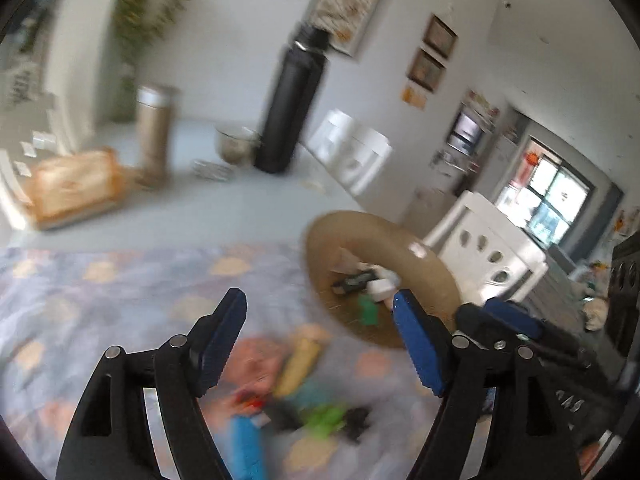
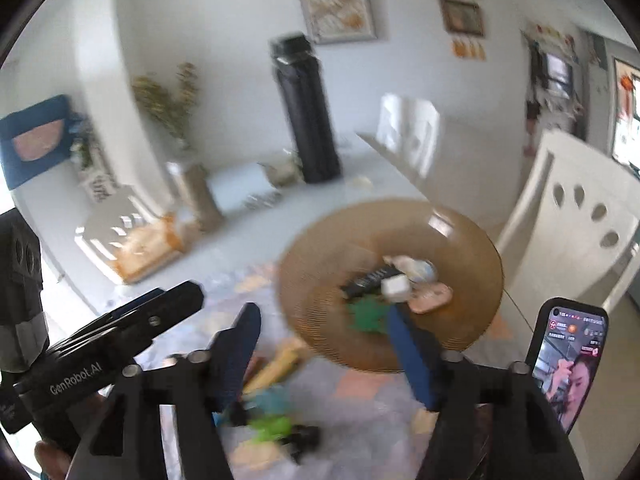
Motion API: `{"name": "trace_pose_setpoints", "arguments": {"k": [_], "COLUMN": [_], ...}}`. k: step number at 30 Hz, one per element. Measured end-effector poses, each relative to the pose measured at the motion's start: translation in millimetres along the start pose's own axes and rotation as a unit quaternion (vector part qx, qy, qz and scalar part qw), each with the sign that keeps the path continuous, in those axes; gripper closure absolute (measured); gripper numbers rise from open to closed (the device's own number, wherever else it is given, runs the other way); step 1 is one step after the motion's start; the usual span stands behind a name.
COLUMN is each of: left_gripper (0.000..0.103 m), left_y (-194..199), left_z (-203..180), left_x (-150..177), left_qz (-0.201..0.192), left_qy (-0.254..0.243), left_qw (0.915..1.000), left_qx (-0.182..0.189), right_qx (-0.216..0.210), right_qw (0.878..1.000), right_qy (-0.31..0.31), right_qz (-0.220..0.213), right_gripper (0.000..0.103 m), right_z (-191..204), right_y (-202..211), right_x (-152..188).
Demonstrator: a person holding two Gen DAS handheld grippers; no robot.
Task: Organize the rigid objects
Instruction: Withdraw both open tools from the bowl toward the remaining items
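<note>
A round woven basket (image 1: 436, 276) (image 2: 472, 240) sits on the patterned cloth and holds a black bar (image 2: 368, 280), a white block (image 2: 395, 287), a green piece (image 2: 368, 314) and a pink item (image 2: 432, 298). On the cloth below lie a yellow stick (image 1: 298, 364) (image 2: 276, 366), a light green toy (image 1: 326, 420) (image 2: 270, 426), a black toy (image 1: 356, 424) (image 2: 304, 438) and a blue piece (image 1: 248, 448). My left gripper (image 1: 320, 316) is open and empty above these loose things. My right gripper (image 2: 324, 326) is open and empty at the basket's near edge. Both views are blurred.
A tall black flask (image 1: 288, 108) (image 2: 306, 116), a gold tumbler (image 1: 154, 132), a metal bowl (image 1: 236, 146) and a loaf-like box (image 1: 76, 184) stand at the table's far side. White chairs (image 2: 572, 216) are to the right. A phone (image 2: 568, 364) stands at the right.
</note>
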State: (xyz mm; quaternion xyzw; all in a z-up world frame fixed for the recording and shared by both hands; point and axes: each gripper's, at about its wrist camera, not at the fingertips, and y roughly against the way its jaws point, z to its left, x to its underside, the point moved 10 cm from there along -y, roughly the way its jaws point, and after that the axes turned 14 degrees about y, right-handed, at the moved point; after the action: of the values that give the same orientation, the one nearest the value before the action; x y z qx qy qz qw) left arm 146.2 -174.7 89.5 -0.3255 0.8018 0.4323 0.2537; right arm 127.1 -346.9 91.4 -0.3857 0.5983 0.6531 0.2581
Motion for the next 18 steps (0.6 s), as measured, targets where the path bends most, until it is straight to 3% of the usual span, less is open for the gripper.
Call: {"name": "trace_pose_setpoints", "arguments": {"k": [4,5,10,14,17,18], "left_gripper": [0.007,0.006,0.006,0.007,0.006,0.006], "left_y": [42.8,51.4,44.3,28.8,31.0,31.8], "left_z": [53.7,74.5,147.7,171.6,165.3,166.1], "left_x": [18.2,27.8,72.4,97.6,94.9,96.6], "left_qz": [-0.041,-0.051,-0.038,0.0,-0.015,-0.015], "left_qy": [0.012,0.019,0.013,0.024,0.011,0.006], "left_qw": [0.9968,0.9941,0.9797,0.9771,0.978,0.9765], "left_qx": [-0.068,-0.094,-0.197,-0.212,-0.208,-0.215], "right_qx": [-0.082,-0.099,-0.094,-0.081,-0.084,-0.088], "right_qw": [0.996,0.993,0.988,0.987,0.988,0.988], "right_qy": [0.042,0.057,0.119,0.123,0.105,0.098], "right_qz": [0.009,0.019,0.037,0.066,0.073,0.076], "right_gripper": [0.038,0.038,0.038,0.038,0.037,0.03], "right_z": [66.2,86.5,130.0,128.6,118.8,116.0], "right_y": [6.4,1.7,-30.6,-59.4,-64.8,-66.9], "right_x": [22.0,36.4,93.6,130.1,129.7,130.1]}}
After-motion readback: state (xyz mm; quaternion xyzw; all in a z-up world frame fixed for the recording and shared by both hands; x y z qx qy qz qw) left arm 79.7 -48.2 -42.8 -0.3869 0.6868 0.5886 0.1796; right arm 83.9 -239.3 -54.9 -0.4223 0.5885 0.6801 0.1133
